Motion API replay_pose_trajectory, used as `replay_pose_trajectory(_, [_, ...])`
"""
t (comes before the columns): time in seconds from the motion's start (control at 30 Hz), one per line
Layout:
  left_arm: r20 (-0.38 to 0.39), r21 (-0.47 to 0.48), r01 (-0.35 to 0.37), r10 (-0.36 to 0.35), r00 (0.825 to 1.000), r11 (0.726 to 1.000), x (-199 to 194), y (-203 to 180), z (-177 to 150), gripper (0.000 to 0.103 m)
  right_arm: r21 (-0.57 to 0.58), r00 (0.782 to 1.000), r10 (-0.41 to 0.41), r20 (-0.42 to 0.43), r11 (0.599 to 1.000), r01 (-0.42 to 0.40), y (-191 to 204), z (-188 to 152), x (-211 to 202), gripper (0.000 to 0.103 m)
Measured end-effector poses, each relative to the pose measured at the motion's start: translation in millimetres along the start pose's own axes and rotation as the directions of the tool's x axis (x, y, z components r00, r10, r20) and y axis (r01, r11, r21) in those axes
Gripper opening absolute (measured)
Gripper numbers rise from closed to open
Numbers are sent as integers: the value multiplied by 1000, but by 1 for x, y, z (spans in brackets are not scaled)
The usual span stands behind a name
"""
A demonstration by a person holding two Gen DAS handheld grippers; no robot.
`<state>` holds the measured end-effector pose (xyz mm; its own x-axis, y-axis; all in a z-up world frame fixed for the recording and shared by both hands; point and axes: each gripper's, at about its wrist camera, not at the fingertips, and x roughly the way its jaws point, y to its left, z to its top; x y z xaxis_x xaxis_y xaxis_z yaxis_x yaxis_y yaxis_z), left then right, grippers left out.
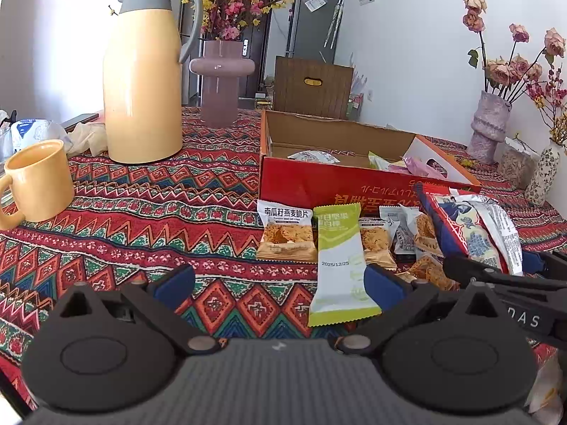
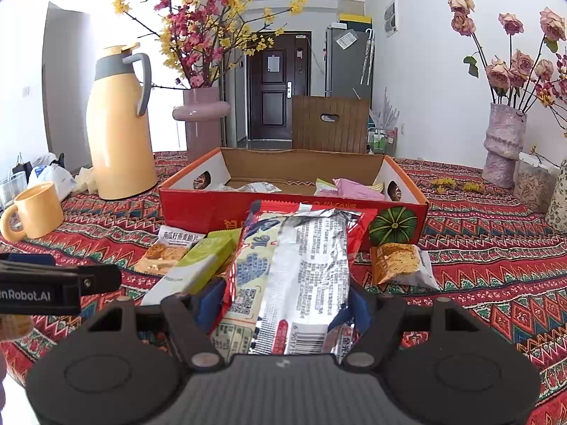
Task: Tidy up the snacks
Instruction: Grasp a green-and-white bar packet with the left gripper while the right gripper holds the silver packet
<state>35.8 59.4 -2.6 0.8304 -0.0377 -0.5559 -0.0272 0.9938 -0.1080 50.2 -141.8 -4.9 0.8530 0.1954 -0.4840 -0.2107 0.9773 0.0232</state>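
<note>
From the left wrist, the left gripper (image 1: 280,285) hangs over the patterned tablecloth (image 1: 141,219) with its blue-padded jaws spread wide and nothing pinched; only the bottom corner of a green snack bar (image 1: 340,258) lies beside its right finger. The landmark here is the red cardboard box (image 1: 319,184), open at the top, with a few wrapped snacks lying inside. Just in front of the box sits a row of loose snacks: a small packet of oat crisps (image 1: 287,233), the green bar next to it, and more small packets (image 1: 400,237) farther right. To the right of these, the right gripper (image 1: 496,265) holds a large red, white and silver packet (image 1: 478,226) up in front of the box's right corner. Well left of the box stand a yellow jug (image 1: 145,81) and a yellow mug (image 1: 39,180); behind it, a pink vase (image 1: 221,81).

From the right wrist, the right gripper (image 2: 281,304) has its jaws pinching the large packet (image 2: 294,265), whose foil back faces up, its far end reaching the box (image 2: 198,209) front. A cake packet (image 2: 400,265) lies just in front of the box at the right; the green bar (image 2: 205,262) and oat crisps (image 2: 170,251) lie at the left.
</note>
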Motion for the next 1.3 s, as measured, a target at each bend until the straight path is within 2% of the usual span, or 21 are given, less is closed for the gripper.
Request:
replay_pose_trajectory(0.67, [-93,-4,-2,1,996,1000,52,-33,12,103,120,996,-74,46,990,68,-82,-2,32,70])
replay_pose_trajectory(1.13, [-142,-2,-26,25,990,1000,80,-46,18,103,144,996,-38,75,989,27,-98,-3,52,70])
replay_pose_trajectory(1.23, [-157,-15,-25,23,987,1000,85,-46,18,97,149,997,-25,74,989,14,-100,-4,52,70])
replay_pose_trajectory(1.3, [-169,-16,-22,19,985,1000,88,-47,17,86,150,997,-19,73,989,8,-100,-4,53,70])
